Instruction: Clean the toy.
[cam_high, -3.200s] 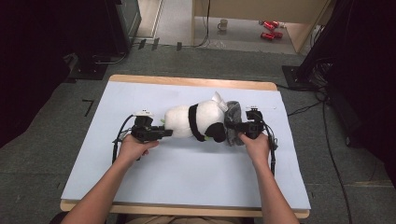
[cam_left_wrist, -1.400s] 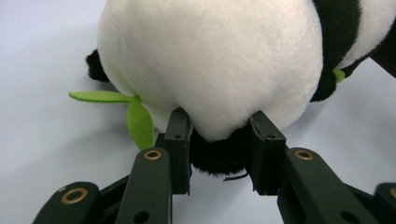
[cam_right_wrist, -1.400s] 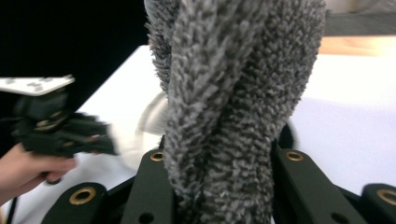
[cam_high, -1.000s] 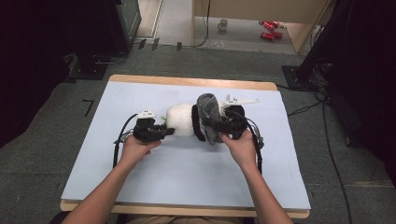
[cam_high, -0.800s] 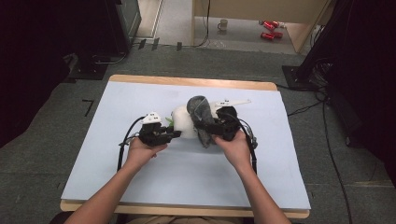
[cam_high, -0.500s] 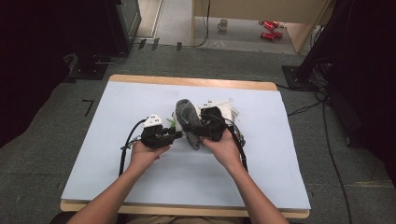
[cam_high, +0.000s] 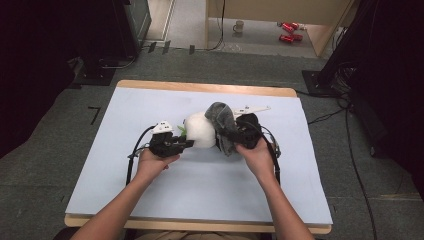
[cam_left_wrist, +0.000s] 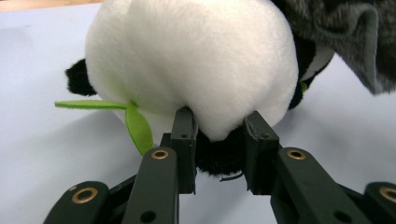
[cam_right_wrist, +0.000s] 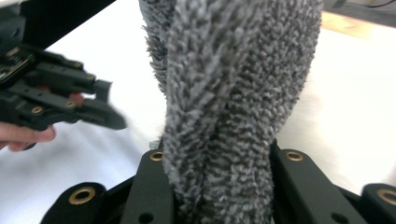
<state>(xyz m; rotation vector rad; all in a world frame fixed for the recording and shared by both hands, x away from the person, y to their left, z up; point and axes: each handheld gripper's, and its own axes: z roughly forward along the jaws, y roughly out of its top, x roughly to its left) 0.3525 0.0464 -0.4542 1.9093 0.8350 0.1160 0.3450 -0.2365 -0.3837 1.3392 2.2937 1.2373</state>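
Both of our hands have slid in toward the middle of the worktop (cam_high: 125, 190), and the grey cloth has come across with our right hand, so now it folds up over the right end of the toy panda.

We hold the panda (cam_high: 201, 129) with our left gripper (cam_high: 186, 143). In the left gripper view its two black jaws are only partly closed, and they pinch a soft white bump low on the panda (cam_left_wrist: 196, 60), with some black fur between them. A little green leaf (cam_left_wrist: 133, 121) pokes out just left of that bump.

Our right gripper (cam_high: 235, 136) is closed tight on the fuzzy grey cloth (cam_high: 222, 125). In the right gripper view the cloth (cam_right_wrist: 233, 93) stands up in a thick twisted bunch between the jaws.

The panda lies on its side near the middle of the worktop, long way running left to right. The cloth sits at the panda's right end, touching it, and the bare white part runs off to the left. So we think the cloth has to be pulled left along the panda, toward our left gripper. Our right hand (cam_high: 257, 157) is the one nearest to the cloth.
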